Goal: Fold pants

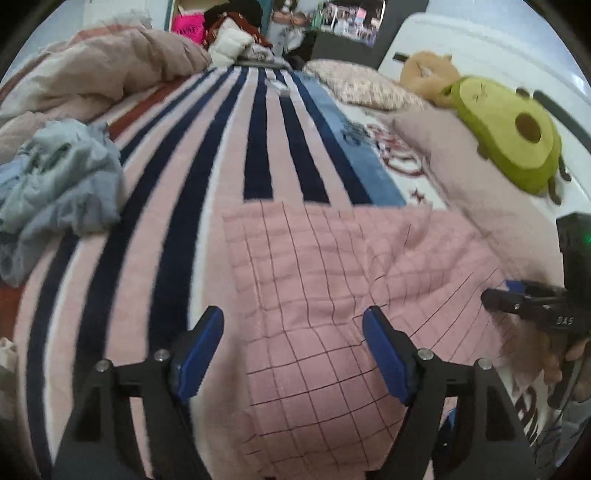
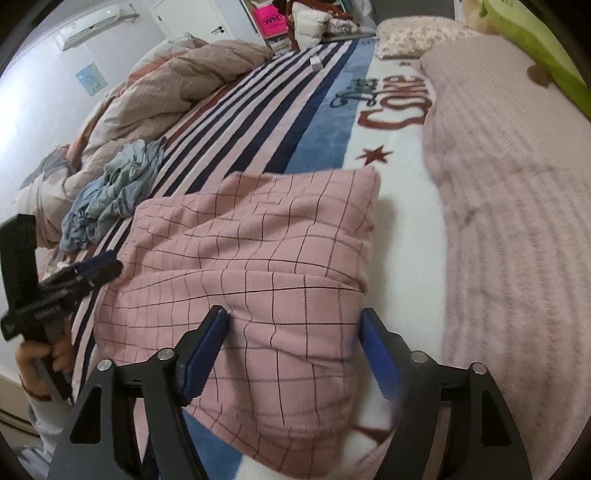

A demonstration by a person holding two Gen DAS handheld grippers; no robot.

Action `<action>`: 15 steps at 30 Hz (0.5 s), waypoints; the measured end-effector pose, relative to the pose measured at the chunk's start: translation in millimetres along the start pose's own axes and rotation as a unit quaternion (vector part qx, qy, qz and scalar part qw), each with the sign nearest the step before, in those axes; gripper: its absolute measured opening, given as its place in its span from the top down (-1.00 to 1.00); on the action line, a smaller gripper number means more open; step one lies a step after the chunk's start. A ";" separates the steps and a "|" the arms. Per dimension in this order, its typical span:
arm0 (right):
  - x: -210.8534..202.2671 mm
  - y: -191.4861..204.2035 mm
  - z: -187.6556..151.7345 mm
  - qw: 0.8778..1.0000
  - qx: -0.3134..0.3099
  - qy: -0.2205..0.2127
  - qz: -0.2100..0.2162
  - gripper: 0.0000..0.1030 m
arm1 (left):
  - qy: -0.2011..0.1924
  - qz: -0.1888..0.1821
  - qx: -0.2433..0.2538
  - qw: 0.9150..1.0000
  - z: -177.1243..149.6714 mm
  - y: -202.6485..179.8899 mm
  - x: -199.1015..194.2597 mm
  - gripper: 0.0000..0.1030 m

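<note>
I have the pants (image 2: pixel 251 266) lying folded on the striped blanket (image 1: pixel 177 229) of the bed, filling the lower centre of both frames. The pink checked cloth sits in stacked layers, with one fold edge running across the middle of the right wrist view.

Tool state:
- The left tool (image 1: pixel 293 347) is spread. Its blue pads stand apart over the cloth and pinch nothing.
- The right tool (image 2: pixel 295 350) is likewise spread over the near end of the pants, with nothing clamped.

Risks, as I judge them:
- The layers are loose. If a pad drags across the top layer while descending, the fold may slide open or skew.
- If I close on the top layer only, lifting would peel it off the stack instead of carrying the whole bundle.
- The blanket is soft and deep. A pad pushed too low could catch the blanket together with the pants.
- The tools work near each other, so a careless sweep could knock one into the other.

View differences:
- The left wrist view shows the avocado plush (image 1: pixel 513 144) in full at upper right; I see only a green sliver of it from the right.
- The right wrist view shows the far right corner of the pants and the lettering on the blanket, and the air conditioner (image 2: pixel 92 27) at upper left.
</note>
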State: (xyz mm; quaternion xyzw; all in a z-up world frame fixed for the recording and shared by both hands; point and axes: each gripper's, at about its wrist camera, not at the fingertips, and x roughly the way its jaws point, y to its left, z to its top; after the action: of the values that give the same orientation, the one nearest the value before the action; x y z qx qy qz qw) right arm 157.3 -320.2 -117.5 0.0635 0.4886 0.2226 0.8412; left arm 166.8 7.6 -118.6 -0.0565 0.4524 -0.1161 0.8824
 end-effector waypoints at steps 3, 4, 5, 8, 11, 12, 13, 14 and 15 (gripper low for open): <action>10.4 5.8 -1.4 1.000 -0.021 0.014 -0.002 -0.58 | 0.015 0.000 -0.007 1.000 -5.0 -0.5 13.4 -0.45; 13.3 7.9 -2.8 0.999 -0.026 0.018 -0.002 -0.62 | 0.018 0.002 -0.007 1.000 -5.4 -1.5 16.9 -0.45; 17.2 9.5 -4.8 0.999 -0.028 0.026 0.001 -0.66 | 0.020 0.001 -0.009 1.000 -6.7 -2.0 19.7 -0.45; 25.8 5.4 -6.5 0.999 -0.014 0.038 0.015 -0.70 | 0.027 -0.004 -0.019 0.999 -8.4 -0.3 24.1 -0.45; 28.2 3.8 -6.6 0.999 -0.006 0.035 0.023 -0.75 | 0.030 -0.001 -0.018 0.999 -9.3 -2.9 25.7 -0.45; 28.7 4.7 -6.7 0.999 -0.006 0.035 0.022 -0.75 | 0.030 0.002 -0.015 0.999 -9.4 -4.1 25.8 -0.45; 28.8 5.5 -6.9 0.999 -0.007 0.034 0.022 -0.75 | 0.030 0.004 -0.013 0.999 -9.2 -5.5 26.0 -0.45; 29.0 6.5 -7.1 0.999 -0.009 0.035 0.021 -0.75 | 0.030 0.005 -0.012 0.999 -8.4 -6.7 26.5 -0.45; 28.7 7.6 -7.4 0.999 -0.009 0.034 0.021 -0.75 | 0.031 0.006 -0.012 0.999 -8.6 -7.6 26.4 -0.45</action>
State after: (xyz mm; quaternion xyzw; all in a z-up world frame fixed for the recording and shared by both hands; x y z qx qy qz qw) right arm 160.7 -301.7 -141.6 0.0586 0.5136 0.2464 0.8198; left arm 173.5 -6.4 -142.8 -0.0606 0.4810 -0.1075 0.8680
